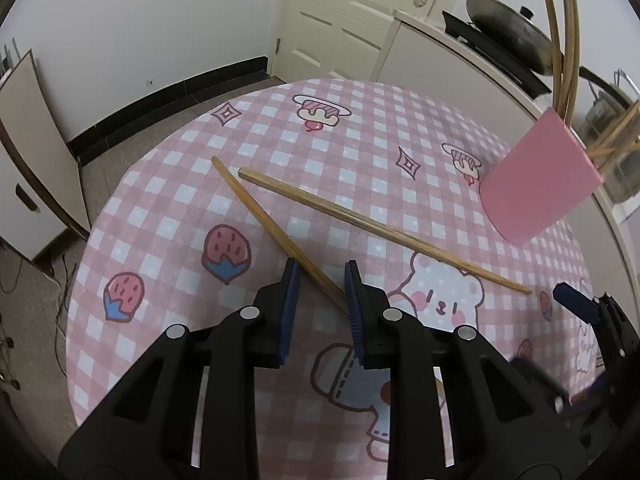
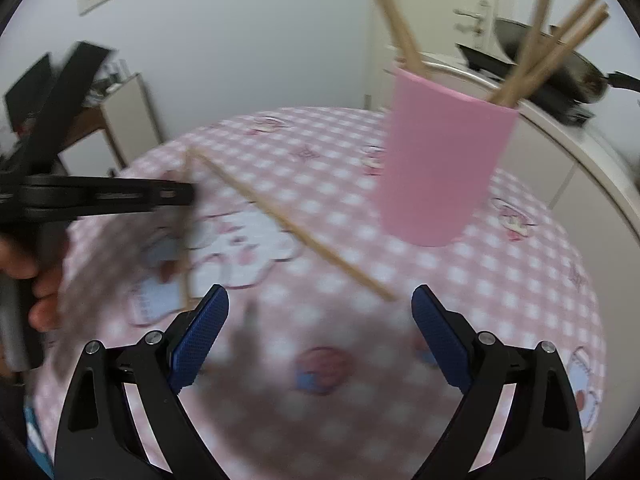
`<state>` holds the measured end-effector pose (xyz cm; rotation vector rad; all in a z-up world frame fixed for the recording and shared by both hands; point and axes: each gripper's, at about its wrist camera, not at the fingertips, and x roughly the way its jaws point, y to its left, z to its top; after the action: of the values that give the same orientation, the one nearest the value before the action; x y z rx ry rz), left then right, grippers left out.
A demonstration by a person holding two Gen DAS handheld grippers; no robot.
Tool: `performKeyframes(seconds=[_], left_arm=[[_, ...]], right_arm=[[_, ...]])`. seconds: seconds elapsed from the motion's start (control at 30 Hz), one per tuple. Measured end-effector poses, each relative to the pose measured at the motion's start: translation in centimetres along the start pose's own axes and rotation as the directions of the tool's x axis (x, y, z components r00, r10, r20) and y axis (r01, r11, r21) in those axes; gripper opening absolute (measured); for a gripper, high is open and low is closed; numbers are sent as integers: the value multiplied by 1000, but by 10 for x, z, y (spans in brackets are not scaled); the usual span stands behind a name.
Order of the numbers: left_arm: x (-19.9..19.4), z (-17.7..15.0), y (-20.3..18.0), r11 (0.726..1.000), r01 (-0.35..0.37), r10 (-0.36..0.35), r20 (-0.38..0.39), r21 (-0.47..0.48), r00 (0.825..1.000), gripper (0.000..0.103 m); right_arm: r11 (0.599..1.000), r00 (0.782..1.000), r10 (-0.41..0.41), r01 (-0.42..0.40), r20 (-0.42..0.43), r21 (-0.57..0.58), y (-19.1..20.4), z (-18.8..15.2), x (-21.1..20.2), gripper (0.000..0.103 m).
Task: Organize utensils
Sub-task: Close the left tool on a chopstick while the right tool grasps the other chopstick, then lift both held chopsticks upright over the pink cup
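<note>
Your left tongs (image 1: 322, 270) sit low over the tabletop (image 1: 168, 184) with the jaws drawn narrow around one chopstick (image 1: 256, 208), which runs between the blue pads; a gap shows on both sides of it, so the pads do not press on it. A second chopstick (image 1: 384, 230) lies flat just beyond, well clear of the pads, its thin end pointing toward your right tongs (image 2: 320, 300). Those right tongs are spread wide, with nothing between the pads. The pink cup (image 2: 444, 160) stands on the tabletop past the chopsticks, on the right side of both views, and several chopsticks already stick up out of it. Your left hand (image 2: 28, 276) shows blurred at the left edge of the right view.
</note>
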<state>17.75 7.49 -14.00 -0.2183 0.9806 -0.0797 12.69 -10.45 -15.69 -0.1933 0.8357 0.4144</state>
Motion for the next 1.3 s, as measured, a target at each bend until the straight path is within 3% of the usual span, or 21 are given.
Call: performKeyframes(seconds=[0.1, 0.27, 0.4, 0.5, 0.57, 0.6, 0.63, 0.73, 0.87, 1.0, 1.3], left_arm=[[0, -1, -6, 999, -28, 28, -2, 22, 1000, 24], [1, 2, -6, 999, -42, 42, -10, 0, 999, 25], [2, 1, -13, 1000, -20, 20, -9, 24, 1000, 45], [4, 1, -18, 999, -33, 33, -2, 33, 999, 50], [4, 1, -19, 998, -51, 51, 11, 43, 999, 44], [5, 0, -19, 995, -87, 86, 26, 52, 996, 24], [5, 0, -16, 994, -97, 95, 35, 54, 995, 18], [1, 0, -1, 1000, -31, 30, 47, 7, 998, 11], [-6, -3, 9, 1000, 0, 1, 89, -16, 996, 7], [-12, -4, 13, 1000, 22, -20, 103, -16, 994, 6], [-2, 7, 29, 994, 82, -79, 35, -75, 996, 7]], right_arm=[[999, 999, -33, 33, -41, 2, -12, -3, 10, 86], [997, 996, 35, -41, -78, -67, 10, -8, 13, 86], [991, 993, 76, -85, -86, -99, 32, -8, 14, 86], [986, 991, 102, -113, -92, -125, 49, -6, 17, 86], [984, 990, 109, -121, -93, -131, 53, -5, 18, 86], [984, 989, 112, -124, -92, -130, 54, -5, 18, 86], [984, 989, 115, -126, -89, -123, 53, -3, 18, 86], [988, 993, 92, -100, -75, -118, 49, 2, 20, 85], [988, 996, 77, -83, -47, -133, 48, 16, 22, 82], [984, 998, 51, -58, -43, -167, 51, 34, 34, 73], [974, 991, 55, -81, -125, -213, 62, 74, 76, 70]])
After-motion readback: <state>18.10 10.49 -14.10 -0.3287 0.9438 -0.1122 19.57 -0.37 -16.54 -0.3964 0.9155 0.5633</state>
